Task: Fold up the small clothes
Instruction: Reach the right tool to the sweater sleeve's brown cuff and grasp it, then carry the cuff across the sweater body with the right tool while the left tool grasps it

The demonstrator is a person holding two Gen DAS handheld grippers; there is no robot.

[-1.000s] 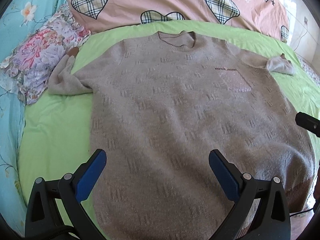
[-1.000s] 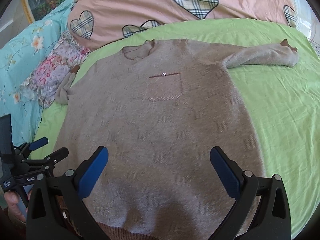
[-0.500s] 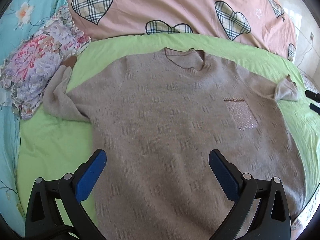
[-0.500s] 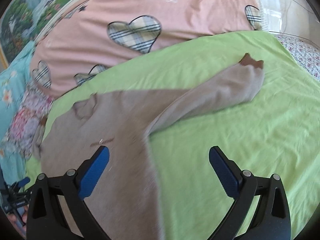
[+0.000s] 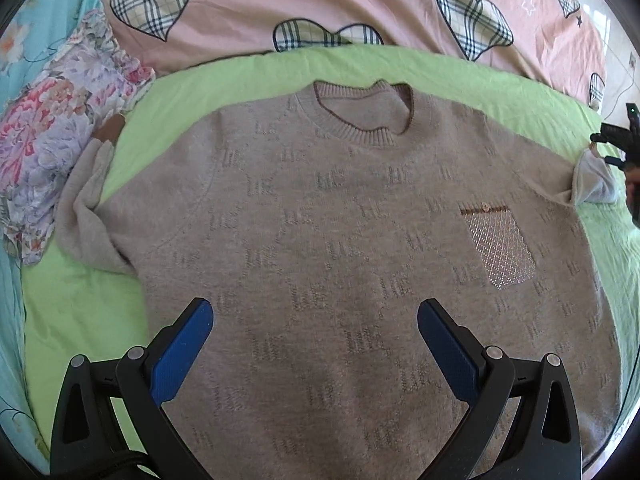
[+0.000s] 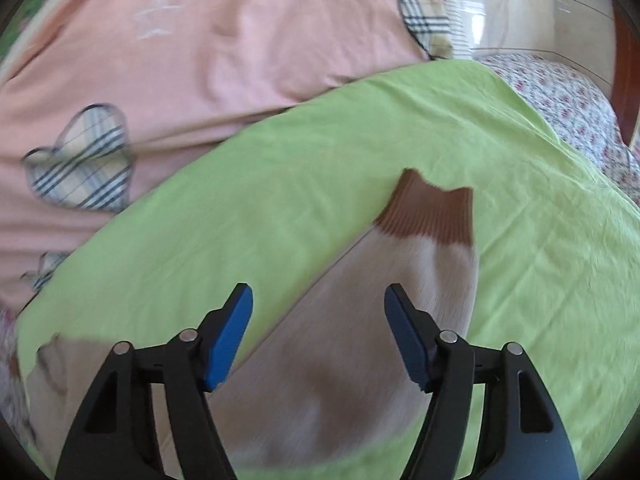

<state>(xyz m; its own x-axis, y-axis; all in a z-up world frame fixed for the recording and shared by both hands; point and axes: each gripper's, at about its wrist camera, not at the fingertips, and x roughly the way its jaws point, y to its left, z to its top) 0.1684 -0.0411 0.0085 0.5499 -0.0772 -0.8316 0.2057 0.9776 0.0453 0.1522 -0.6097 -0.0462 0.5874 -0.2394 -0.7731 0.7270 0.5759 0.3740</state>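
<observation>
Green sheet (image 5: 80,300) on bed, pink quilt (image 5: 320,0) at top; sweater (image 5: 340,260) flat, sleeve (image 6: 360,340) under right hand-held gripper (image 6: 318,338), jaws just closing, still apart; left hand-held gripper (image 5: 314,344) wide

readable text: none | labels, brands, numbers: none legible in either wrist view

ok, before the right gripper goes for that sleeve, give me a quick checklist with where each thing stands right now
1. sweater spread flat, front up, on the green sheet: ok.
2. Right gripper lined up over the sleeve: ok.
3. Its jaws, which have just been closing, not yet pressing the sleeve: ok.
4. brown cuff in view and free: ok.
5. Left gripper open, holding nothing: ok.
6. other sleeve straight: not ok, bent toward the floral pillow.
</observation>
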